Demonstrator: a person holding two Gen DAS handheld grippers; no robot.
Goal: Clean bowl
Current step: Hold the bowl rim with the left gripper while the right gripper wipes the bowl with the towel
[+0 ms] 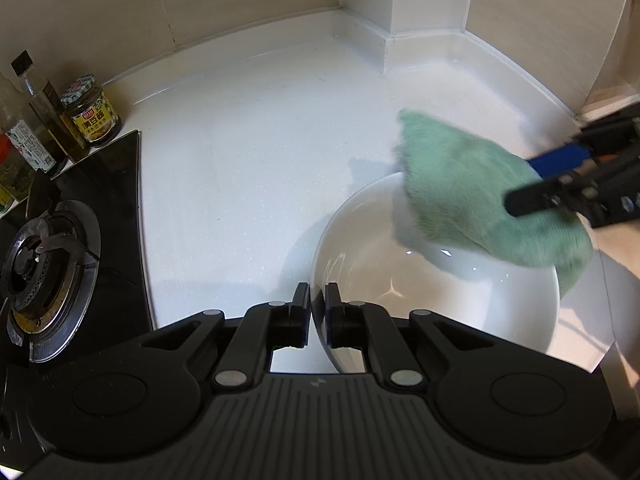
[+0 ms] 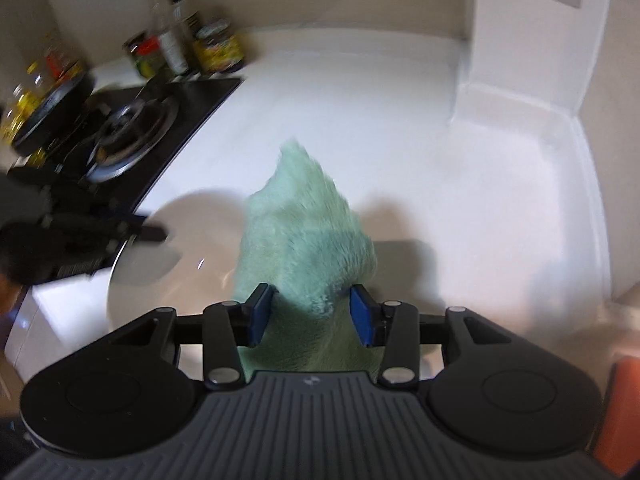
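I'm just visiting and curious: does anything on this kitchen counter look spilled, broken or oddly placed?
Nothing looks spilled or broken. The one odd sight is the green cloth: it sits loose between the wide-open right gripper, draped over the white bowl's far rim. The left gripper pinches the bowl's near rim. The bottles stand upright by the stove.

Domestic kitchen. A white speckled counter (image 1: 240, 168) meets beige tiled walls (image 1: 200, 4) at a corner; a black glass gas hob (image 1: 116, 208) with a burner (image 1: 36, 264) adjoins it, and condiment jars and oil bottles (image 1: 52, 120) stand behind the hob.
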